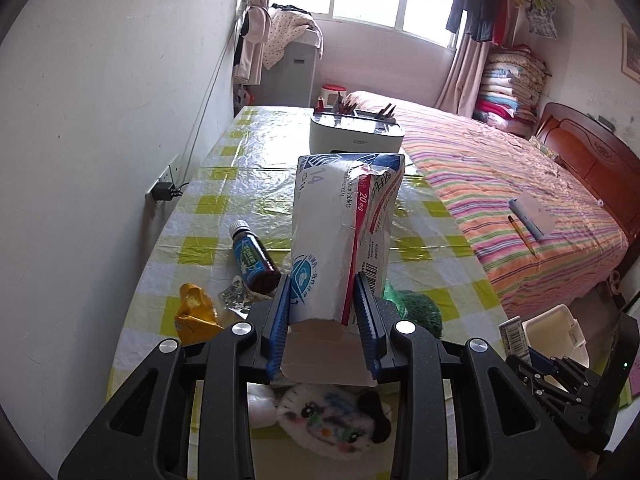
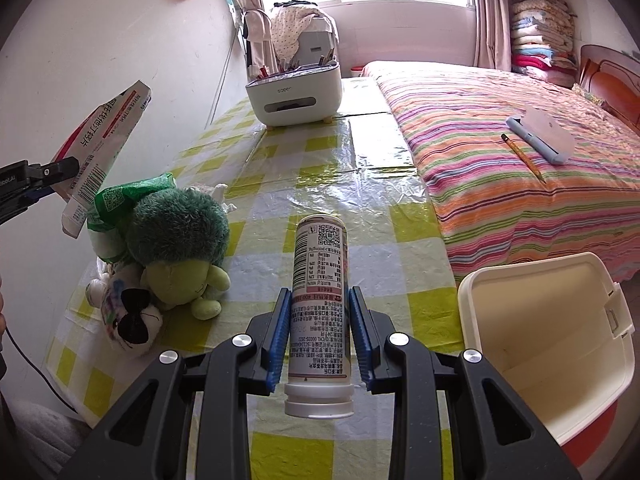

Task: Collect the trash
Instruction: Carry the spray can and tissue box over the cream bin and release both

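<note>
My left gripper (image 1: 323,280) is shut on a crushed white, blue and pink medicine box (image 1: 340,232), held up above the checked table; the same box (image 2: 98,148) shows at the left of the right wrist view. My right gripper (image 2: 318,296) is shut on a white tablet tube (image 2: 320,280) with a printed label, cap toward the camera. A cream open bin (image 2: 548,344) stands at the table's right edge, just right of the tube. On the table below the box lie a brown syrup bottle (image 1: 256,260), a yellow wrapper (image 1: 196,312) and a crumpled foil blister (image 1: 236,296).
A green plush toy (image 2: 176,240) and a white plush (image 2: 128,316) sit at the table's left, with a green packet (image 2: 116,200) behind. A white organiser box (image 2: 294,92) stands at the far end. The striped bed (image 2: 520,168) with a notebook and pencil lies right.
</note>
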`<state>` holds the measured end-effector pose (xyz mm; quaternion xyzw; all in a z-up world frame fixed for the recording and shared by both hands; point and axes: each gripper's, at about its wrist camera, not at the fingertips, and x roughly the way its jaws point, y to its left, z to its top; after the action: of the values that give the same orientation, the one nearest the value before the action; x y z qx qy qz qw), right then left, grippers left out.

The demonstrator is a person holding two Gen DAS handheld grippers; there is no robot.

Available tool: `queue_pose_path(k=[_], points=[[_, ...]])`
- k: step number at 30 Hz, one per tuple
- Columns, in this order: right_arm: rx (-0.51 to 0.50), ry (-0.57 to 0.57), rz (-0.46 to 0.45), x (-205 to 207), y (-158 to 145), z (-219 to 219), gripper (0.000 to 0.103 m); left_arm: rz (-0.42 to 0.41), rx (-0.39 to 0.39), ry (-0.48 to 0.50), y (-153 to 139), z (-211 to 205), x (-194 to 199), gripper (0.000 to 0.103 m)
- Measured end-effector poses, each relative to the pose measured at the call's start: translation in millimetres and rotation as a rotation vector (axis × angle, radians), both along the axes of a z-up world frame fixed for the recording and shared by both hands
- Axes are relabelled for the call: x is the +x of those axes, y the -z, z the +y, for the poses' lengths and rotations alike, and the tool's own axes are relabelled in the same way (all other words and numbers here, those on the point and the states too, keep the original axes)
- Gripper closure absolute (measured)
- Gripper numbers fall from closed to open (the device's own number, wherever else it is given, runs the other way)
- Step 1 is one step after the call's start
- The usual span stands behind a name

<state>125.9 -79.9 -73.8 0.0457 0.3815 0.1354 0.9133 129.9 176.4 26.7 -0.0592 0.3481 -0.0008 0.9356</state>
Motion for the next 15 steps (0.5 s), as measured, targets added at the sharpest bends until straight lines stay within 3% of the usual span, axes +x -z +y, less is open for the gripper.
queue_pose_path(k=[15], points=[[0.067,0.161,-0.018,-4,0,-69,0.075,0.006,0.001,0.183,-1,-102,5,0.073]])
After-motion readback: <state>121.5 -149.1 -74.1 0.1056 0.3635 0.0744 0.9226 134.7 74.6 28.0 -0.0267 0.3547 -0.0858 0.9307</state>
